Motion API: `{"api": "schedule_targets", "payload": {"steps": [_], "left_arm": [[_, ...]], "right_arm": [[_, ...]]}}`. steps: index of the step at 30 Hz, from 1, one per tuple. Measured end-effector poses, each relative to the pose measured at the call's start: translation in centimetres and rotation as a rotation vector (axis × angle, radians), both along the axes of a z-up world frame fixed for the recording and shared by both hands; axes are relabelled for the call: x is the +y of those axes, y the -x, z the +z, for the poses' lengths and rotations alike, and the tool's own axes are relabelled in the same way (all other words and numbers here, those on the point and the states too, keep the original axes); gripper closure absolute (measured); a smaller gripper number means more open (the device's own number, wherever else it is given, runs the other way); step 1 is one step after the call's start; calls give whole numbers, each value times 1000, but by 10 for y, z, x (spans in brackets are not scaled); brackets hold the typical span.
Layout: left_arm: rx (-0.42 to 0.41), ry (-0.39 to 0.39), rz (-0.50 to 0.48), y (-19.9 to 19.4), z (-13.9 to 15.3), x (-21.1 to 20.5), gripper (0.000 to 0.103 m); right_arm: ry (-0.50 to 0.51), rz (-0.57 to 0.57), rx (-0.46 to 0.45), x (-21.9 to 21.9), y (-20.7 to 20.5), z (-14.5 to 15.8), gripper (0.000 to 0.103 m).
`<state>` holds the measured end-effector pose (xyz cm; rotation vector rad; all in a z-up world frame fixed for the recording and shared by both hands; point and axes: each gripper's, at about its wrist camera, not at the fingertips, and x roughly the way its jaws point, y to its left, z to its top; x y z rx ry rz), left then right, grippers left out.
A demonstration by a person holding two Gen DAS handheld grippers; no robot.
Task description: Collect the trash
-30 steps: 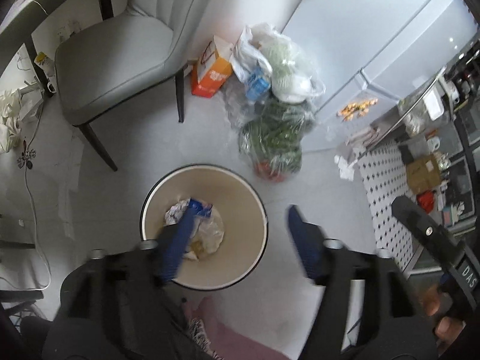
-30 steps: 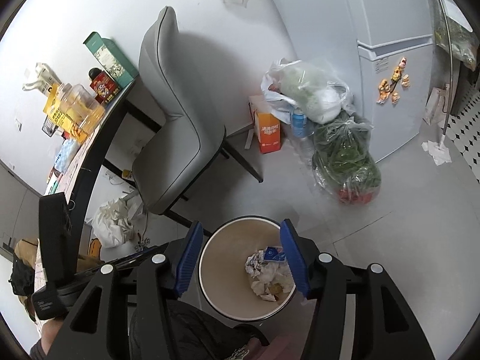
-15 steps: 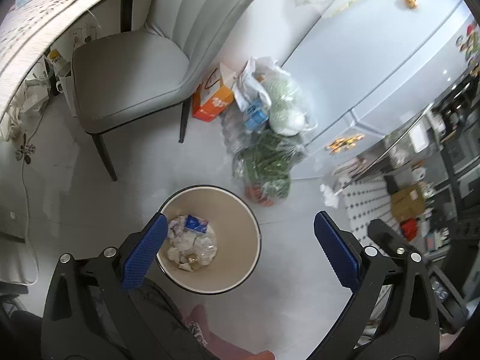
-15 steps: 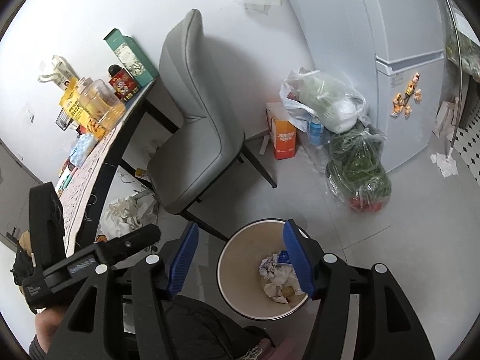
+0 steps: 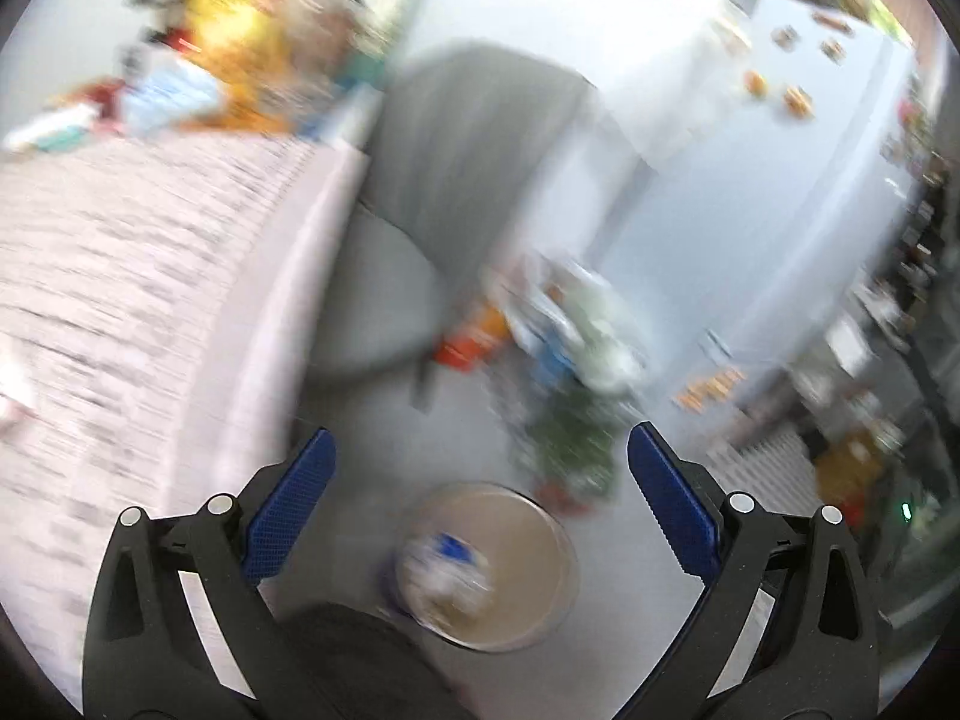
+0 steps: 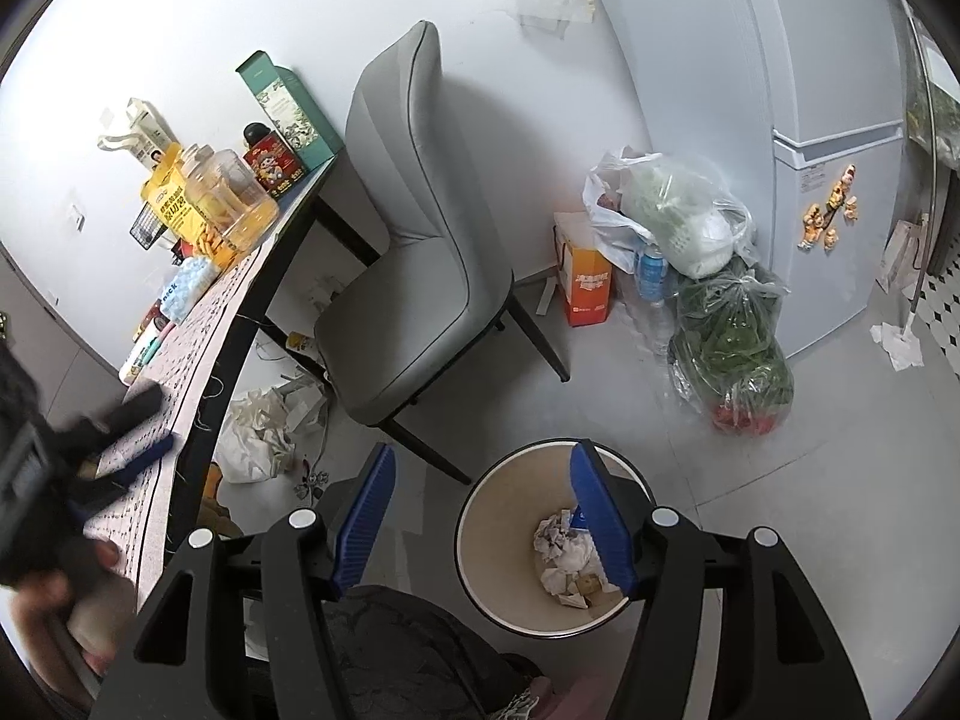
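Both grippers hold nothing: left gripper (image 5: 477, 501) with fingers spread wide, right gripper (image 6: 480, 516) with fingers apart. The bin (image 6: 486, 534) with crumpled trash (image 6: 561, 552) sits lower centre, beside the chair (image 6: 414, 276).

Both wrist views high, angled down — share bin (image 5: 486, 567) (image 6: 549, 540), chair (image 6: 414, 252).

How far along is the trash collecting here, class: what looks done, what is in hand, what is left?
Done: crumpled paper and a blue wrapper lie in the bin. In hand: nothing; the left gripper and the right gripper are both open and empty. Possibly left: crumpled white scraps on the floor under the table.
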<state>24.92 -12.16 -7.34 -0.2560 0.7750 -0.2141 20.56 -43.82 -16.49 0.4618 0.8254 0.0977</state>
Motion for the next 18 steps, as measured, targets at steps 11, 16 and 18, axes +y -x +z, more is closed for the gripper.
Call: {"api": "schedule_targets", "payload": {"steps": [11, 16, 18], "left_arm": [[54, -149, 440, 16, 4, 144, 12], [112, -156, 513, 25, -16, 172, 25], [134, -138, 534, 27, -24, 181, 35]], "right_arm": [[-8, 22, 8, 13, -6, -8, 42], [-6, 52, 0, 28, -11, -5, 42], [-6, 73, -8, 36, -13, -1, 42]]}}
